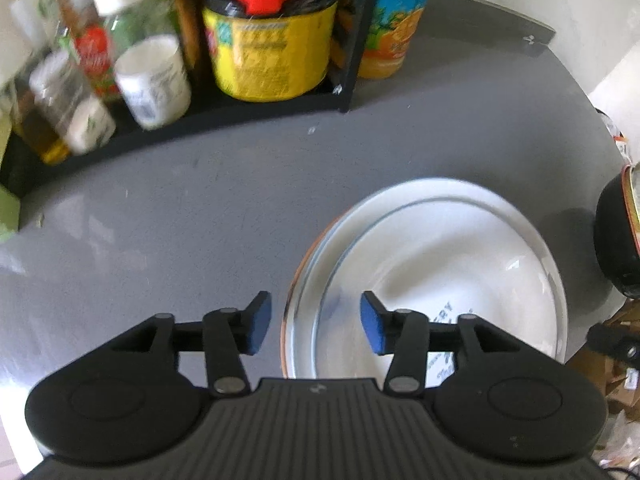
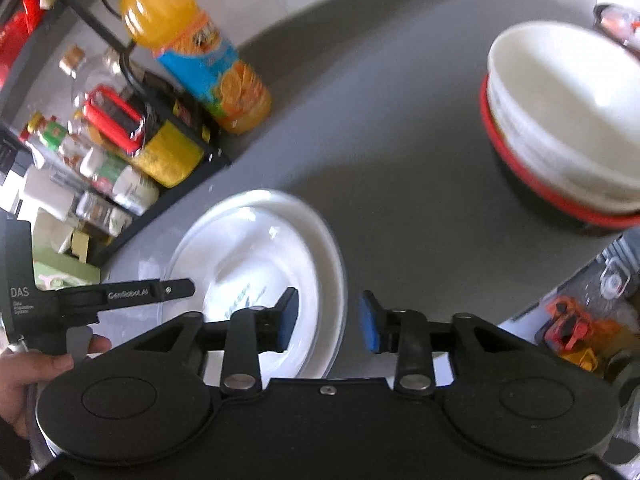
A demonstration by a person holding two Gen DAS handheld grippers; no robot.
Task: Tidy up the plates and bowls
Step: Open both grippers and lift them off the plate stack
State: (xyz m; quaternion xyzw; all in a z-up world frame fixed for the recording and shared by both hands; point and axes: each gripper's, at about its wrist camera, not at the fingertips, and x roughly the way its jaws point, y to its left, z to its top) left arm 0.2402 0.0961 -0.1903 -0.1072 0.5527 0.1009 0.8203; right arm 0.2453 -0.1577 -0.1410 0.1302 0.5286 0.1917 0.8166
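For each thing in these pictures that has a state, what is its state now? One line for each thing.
left gripper: open, holds nothing, above the near rim of the plates.
right gripper: open, holds nothing.
plate stack: flat on the grey table, glass plate on top.
bowl stack: white bowl nested upright in a red-rimmed one, empty.
orange juice bottle: upright, capped.
yellow-label bottle: upright on the rack, red cap on.

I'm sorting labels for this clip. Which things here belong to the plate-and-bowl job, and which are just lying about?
Job: stacked plates; stacked bowls; left gripper and right gripper, both open.
Lying about: juice bottle; shelf rack of jars and bottles; grey counter.
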